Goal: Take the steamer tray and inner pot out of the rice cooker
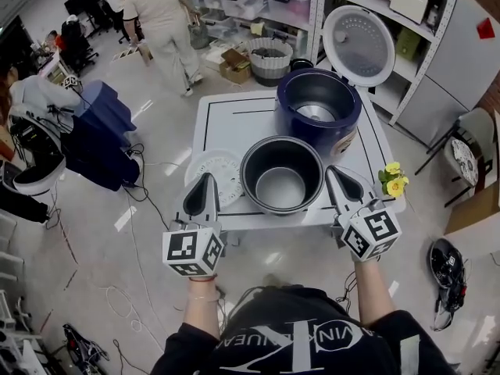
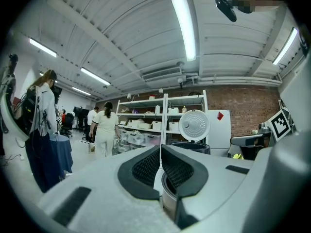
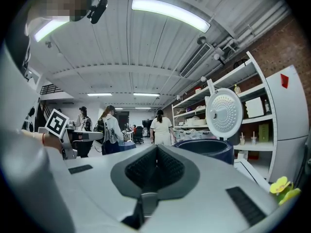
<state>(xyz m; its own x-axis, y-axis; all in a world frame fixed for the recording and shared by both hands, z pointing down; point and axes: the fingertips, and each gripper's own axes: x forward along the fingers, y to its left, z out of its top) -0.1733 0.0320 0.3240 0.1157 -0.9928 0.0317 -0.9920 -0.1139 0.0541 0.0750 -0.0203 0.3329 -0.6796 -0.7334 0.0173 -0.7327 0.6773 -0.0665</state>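
The cooker [image 1: 316, 112] is dark blue. Its raised lid [image 1: 359, 44] is white, with a dotted inner disc. The pot [image 1: 282, 174] at the table's front edge is dark grey with a paler, shiny bottom. Beside it the tray [image 1: 226, 166] is white and patterned with small holes. The table [image 1: 234, 123] is white, with thin black lines drawn as a frame. Yellow flowers [image 1: 393, 180] with green leaves show at its front right corner. The left tongs [image 1: 208, 180] and right tongs [image 1: 334, 172] are pale grey with black cross-hatched pads [image 2: 146, 168]. Their cubes [image 1: 192, 251] bear black-and-white square markers.
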